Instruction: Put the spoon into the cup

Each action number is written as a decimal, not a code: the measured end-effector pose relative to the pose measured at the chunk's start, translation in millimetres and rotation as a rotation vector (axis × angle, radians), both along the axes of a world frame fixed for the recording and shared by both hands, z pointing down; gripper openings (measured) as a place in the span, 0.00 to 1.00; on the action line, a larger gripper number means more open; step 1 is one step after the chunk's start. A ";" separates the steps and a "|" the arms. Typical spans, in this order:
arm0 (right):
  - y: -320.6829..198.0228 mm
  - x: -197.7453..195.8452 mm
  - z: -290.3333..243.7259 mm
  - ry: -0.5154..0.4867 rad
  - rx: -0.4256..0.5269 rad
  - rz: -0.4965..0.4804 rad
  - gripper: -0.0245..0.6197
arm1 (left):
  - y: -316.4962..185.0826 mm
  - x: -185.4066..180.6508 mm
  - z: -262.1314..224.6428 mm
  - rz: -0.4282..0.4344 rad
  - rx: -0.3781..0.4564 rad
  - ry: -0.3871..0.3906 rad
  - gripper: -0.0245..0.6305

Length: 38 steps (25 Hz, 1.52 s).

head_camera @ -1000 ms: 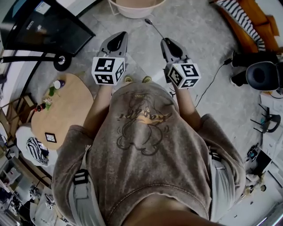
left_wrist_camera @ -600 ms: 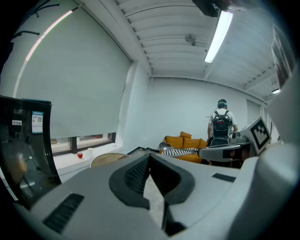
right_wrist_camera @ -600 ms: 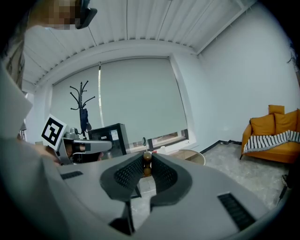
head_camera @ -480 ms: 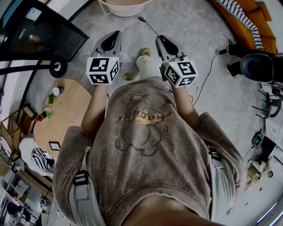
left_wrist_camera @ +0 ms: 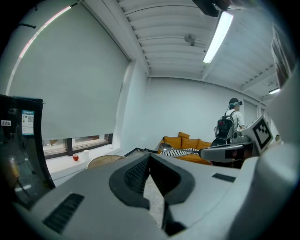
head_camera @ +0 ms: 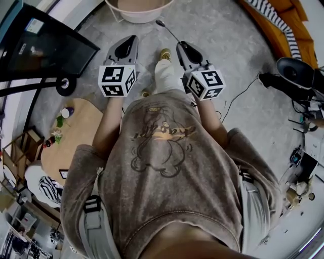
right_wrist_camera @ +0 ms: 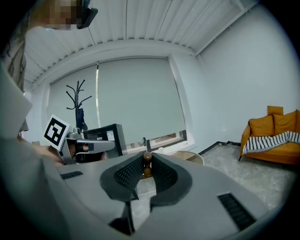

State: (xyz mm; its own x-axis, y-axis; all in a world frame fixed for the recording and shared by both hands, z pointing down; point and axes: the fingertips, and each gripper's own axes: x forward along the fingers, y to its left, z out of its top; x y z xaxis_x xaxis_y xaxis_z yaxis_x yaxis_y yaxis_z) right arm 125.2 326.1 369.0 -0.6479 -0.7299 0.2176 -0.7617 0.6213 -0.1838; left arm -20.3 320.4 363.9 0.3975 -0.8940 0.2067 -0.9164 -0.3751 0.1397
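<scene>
Grey concrete floor (head_camera: 223, 45) spreads beneath you, with an orange sofa (head_camera: 283, 25) and its striped blanket (head_camera: 271, 12) at the upper right. A black screen (head_camera: 45, 43) stands at the upper left. Low on your left is a round wooden tabletop (head_camera: 83, 129) carrying a few small items too tiny to name.

You hold both tools out in front of your chest, side by side and apart, each pointing slightly below level.

Your right claw (head_camera: 180, 45) is narrowed onto the spoon (head_camera: 160, 23). In the right gripper view the brown, beaded end of the handle sits pinched between the two ribbed pads (right_wrist_camera: 164, 173). From there the thin handle runs forward, and the bowl hangs in the air above the floor, just short of a pale round table (head_camera: 139, 10) at the top edge of the head view. The left gripper view catches that bowl too, jutting out in front of the sofa.

Your left claw (head_camera: 133, 38) is closed and empty. Its pads meet at the tips, and only floor shows through the wedge-shaped gap below them.
</scene>
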 end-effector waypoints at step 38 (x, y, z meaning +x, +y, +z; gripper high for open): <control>-208.0 -21.8 18.9 -0.044 -0.070 -0.021 0.13 | -187.6 -18.6 7.4 -0.030 -0.032 -0.034 0.06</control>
